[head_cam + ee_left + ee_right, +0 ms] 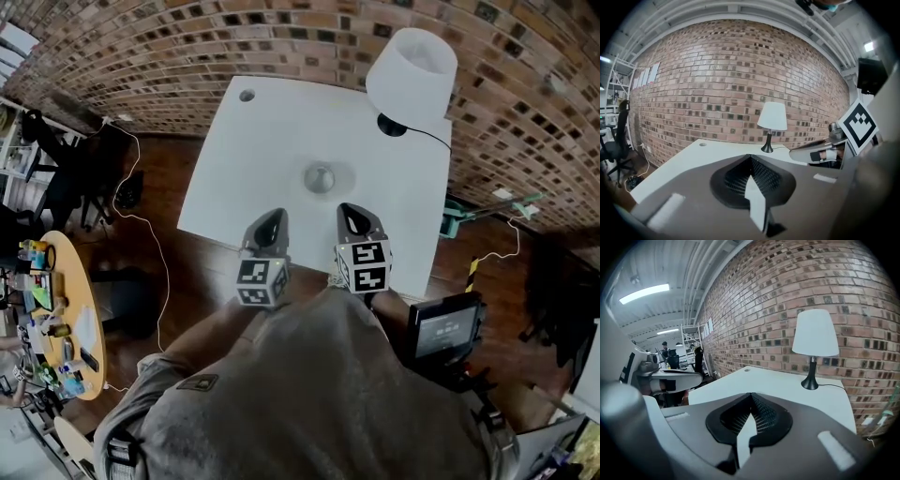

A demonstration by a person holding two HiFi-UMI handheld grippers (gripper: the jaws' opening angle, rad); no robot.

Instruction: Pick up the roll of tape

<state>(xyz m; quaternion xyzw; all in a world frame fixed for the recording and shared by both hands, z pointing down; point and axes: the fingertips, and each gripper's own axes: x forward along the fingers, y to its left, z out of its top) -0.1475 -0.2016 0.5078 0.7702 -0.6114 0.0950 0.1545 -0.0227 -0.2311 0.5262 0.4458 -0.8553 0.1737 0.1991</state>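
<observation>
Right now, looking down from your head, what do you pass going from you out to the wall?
Left gripper and right gripper side by side → roll of tape → lamp → brick wall.

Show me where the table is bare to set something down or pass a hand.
The table is bare on its left, from the cable hole at the far corner to the near edge, left of the roll of tape. Right of the tape lies a narrower bare strip. The far right corner is crowded: lamp and cord.
</observation>
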